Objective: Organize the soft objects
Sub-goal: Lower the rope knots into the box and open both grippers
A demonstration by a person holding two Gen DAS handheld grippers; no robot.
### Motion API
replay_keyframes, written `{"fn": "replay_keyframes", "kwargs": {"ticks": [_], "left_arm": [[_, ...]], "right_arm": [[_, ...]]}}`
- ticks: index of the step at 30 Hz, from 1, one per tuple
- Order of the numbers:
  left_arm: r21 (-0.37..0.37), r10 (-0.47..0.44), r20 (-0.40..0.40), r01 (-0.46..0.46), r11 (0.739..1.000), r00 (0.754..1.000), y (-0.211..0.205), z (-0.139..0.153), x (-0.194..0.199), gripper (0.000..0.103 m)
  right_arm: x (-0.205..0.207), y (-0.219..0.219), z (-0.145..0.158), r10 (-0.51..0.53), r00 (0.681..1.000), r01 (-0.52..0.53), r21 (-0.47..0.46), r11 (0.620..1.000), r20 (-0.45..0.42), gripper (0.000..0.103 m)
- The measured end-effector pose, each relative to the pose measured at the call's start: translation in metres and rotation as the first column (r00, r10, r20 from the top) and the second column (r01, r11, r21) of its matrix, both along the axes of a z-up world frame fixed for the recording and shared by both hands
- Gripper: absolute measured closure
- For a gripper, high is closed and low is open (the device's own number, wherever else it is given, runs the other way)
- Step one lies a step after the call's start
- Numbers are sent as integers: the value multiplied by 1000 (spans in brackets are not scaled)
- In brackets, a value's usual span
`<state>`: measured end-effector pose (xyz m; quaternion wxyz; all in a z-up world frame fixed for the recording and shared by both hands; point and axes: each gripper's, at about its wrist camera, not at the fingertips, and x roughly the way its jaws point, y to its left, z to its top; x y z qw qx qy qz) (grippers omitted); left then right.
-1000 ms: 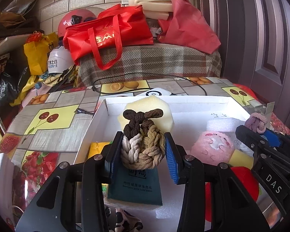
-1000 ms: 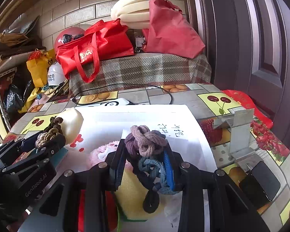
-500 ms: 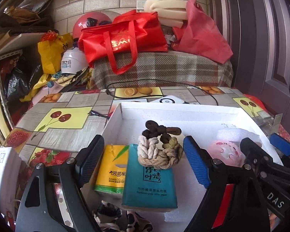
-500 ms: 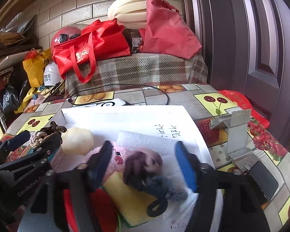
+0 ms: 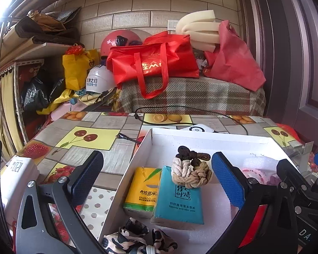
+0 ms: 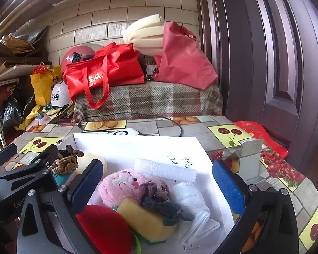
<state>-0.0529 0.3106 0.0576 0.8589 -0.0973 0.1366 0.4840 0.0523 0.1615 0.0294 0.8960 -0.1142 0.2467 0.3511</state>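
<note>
A white foam box (image 5: 146, 146) holds the soft objects. A brown and cream braided knot (image 5: 190, 172) rests on a teal tissue pack (image 5: 179, 199), beside a yellow tissue pack (image 5: 143, 190). My left gripper (image 5: 156, 177) is open and empty, its jaws wide apart behind the knot. In the right wrist view, a purple and grey braided knot (image 6: 159, 199) lies on a yellow sponge (image 6: 144, 218) next to a pink plush (image 6: 118, 185). My right gripper (image 6: 156, 186) is open and empty above them.
A red round cushion (image 6: 106, 226), a white foam strip (image 6: 165, 169) and folded white cloth (image 6: 197, 209) also lie in the box. A spotted scrunchie (image 5: 135, 241) is at its near edge. A metal stand (image 6: 248, 158) sits right of the box. Red bags (image 5: 154, 65) stand behind the table.
Both grippers opened and let go of their braided knots, which now rest in the box. Both grippers then pulled back and up.
</note>
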Motion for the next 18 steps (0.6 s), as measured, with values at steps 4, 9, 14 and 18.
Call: {"fn": "replay_keyframes", "kwargs": {"ticks": [4, 9, 14, 18], "left_arm": [[11, -6, -2, 6, 1000, 1000, -8, 0, -5, 0], [8, -21, 10, 21, 1000, 1000, -17, 0, -15, 0], [9, -28, 6, 28, 1000, 1000, -29, 0, -24, 0], [14, -43, 5, 42, 999, 999, -41, 0, -33, 0]], "right_arm": [[-4, -6, 4, -7, 1000, 6, 30, 1000, 25, 0], [-10, -12, 6, -19, 999, 18, 22, 1000, 29, 0], [-16, -20, 8, -39, 999, 38, 15, 999, 25, 0], [-24, -32, 10, -44, 999, 44, 17, 999, 20, 0]]}}
